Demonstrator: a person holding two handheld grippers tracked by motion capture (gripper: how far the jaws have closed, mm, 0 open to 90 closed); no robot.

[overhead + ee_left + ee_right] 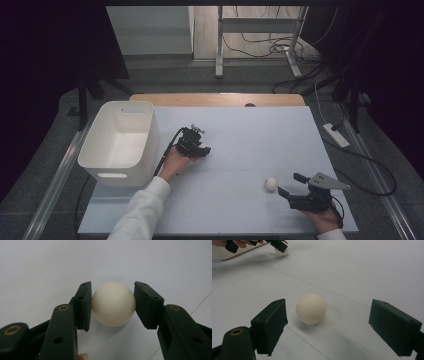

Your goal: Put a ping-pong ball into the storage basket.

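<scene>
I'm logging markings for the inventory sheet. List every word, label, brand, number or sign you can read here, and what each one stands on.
None can be read. The white bin, both cream balls, the left gripper, the right gripper and the white table sheet bear no print, label or number.

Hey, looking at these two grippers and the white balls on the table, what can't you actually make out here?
- Ball in the left gripper: high view, hidden under the gripper and hand.
- White bin: high view, its near wall hides part of the floor inside.
- Ball ahead of the right gripper: right gripper view, its far side is hidden.
</scene>
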